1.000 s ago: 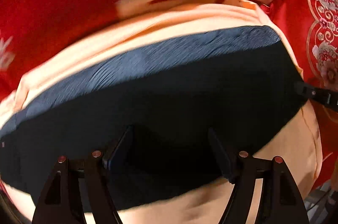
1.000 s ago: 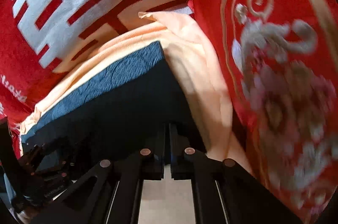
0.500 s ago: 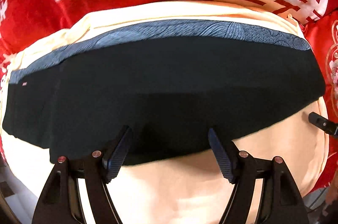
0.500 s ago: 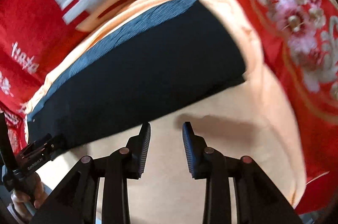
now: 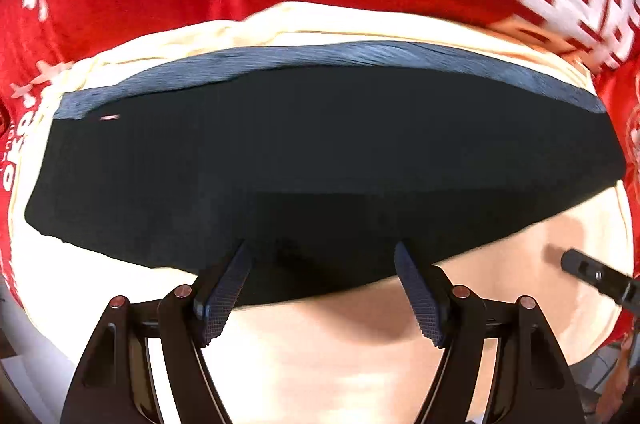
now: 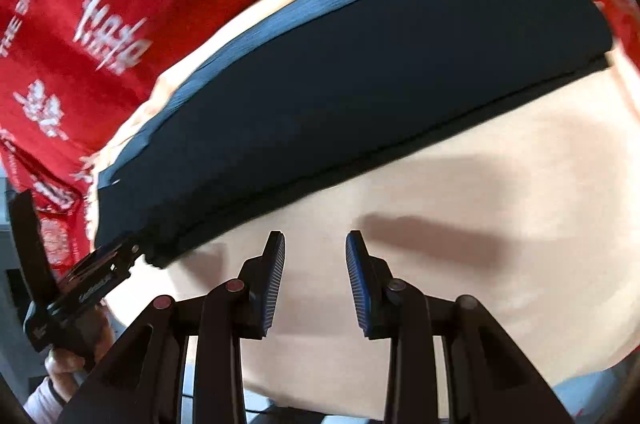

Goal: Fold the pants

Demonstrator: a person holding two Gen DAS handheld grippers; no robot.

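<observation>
Where pants [image 5: 320, 159] lie, both claws apart.

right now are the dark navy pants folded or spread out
Folded: the dark navy pants lie as a compact band with a doubled layered edge on the peach cloth, both grippers clear.

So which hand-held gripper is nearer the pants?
Left. The left hand-held gripper hangs open over the near edge of the pants; the right hand-held gripper, also open, is over the peach cloth, clear of them.

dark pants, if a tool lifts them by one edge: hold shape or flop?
Probably flop: the dark pants lie flat in thin folded layers. Likely light, since the cream cloth under them barely dents. Pushed, they may bunch rather than slide.
</observation>
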